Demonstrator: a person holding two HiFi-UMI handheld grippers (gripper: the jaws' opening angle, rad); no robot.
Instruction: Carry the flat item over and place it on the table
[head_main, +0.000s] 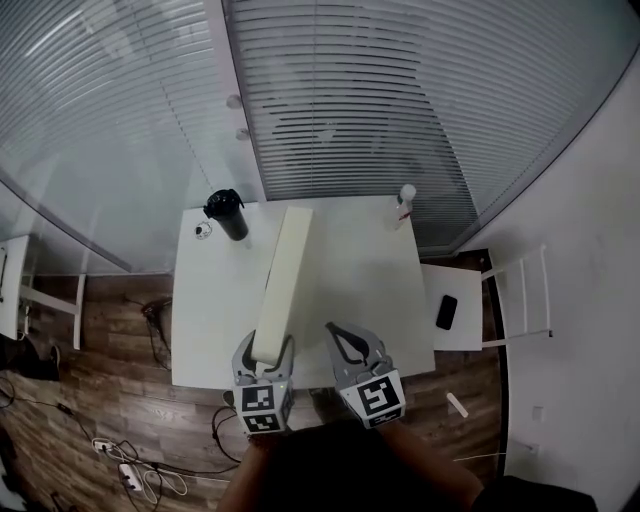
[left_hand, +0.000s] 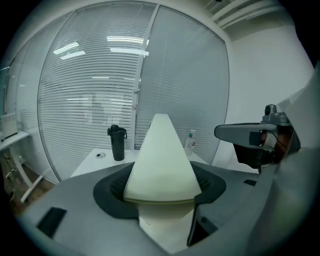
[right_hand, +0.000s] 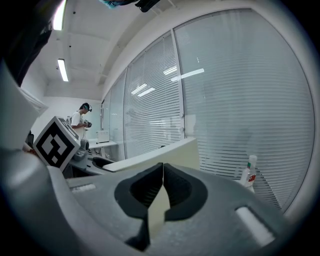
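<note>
The flat item is a long cream board (head_main: 281, 280). My left gripper (head_main: 265, 358) is shut on its near end, and the board reaches out over the white table (head_main: 355, 270) toward the far edge. In the left gripper view the board (left_hand: 162, 160) fills the space between the jaws of the left gripper (left_hand: 161, 189). My right gripper (head_main: 352, 345) hangs just right of the board over the table's near edge, shut on nothing. In the right gripper view the tips of the right gripper (right_hand: 162, 167) meet, and the board (right_hand: 165, 151) passes on the left.
A black tumbler (head_main: 227, 213) and a small round object (head_main: 203, 231) stand at the table's far left corner. A white bottle (head_main: 405, 200) stands at the far right corner. A white chair (head_main: 460, 330) with a dark phone (head_main: 447, 311) is to the right. Cables (head_main: 125, 465) lie on the wood floor.
</note>
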